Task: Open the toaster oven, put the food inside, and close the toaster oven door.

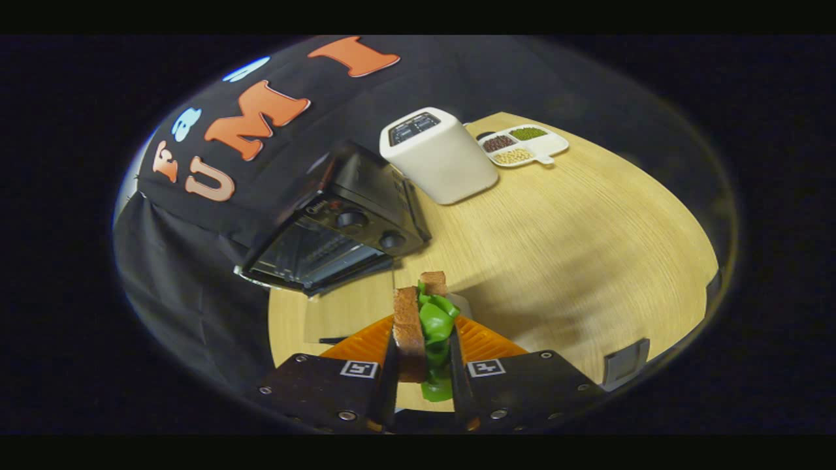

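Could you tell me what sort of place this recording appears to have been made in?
Probably a staged kitchen counter inside a booth: a wooden table carries a black toaster oven, a white toaster and a divided dish of beans. The gripper is shut on a lettuce sandwich.

- the gripper [424, 362] has two broad, flat-topped dark body blocks, one on each side, narrowing toward the front.
- each block carries a small square black-and-white marker tag near its inner front corner.
- round silver screw heads sit along the blocks' outer and rear edges, several on each side.
- ahead of each block a wedge-shaped ribbed section slopes forward, its surface lined with fine parallel grooves.
- a thin upright plate runs along the inner face of each block.
- the blocks' dark tops look matte, with faint scuffs and reddish specks on the left one.
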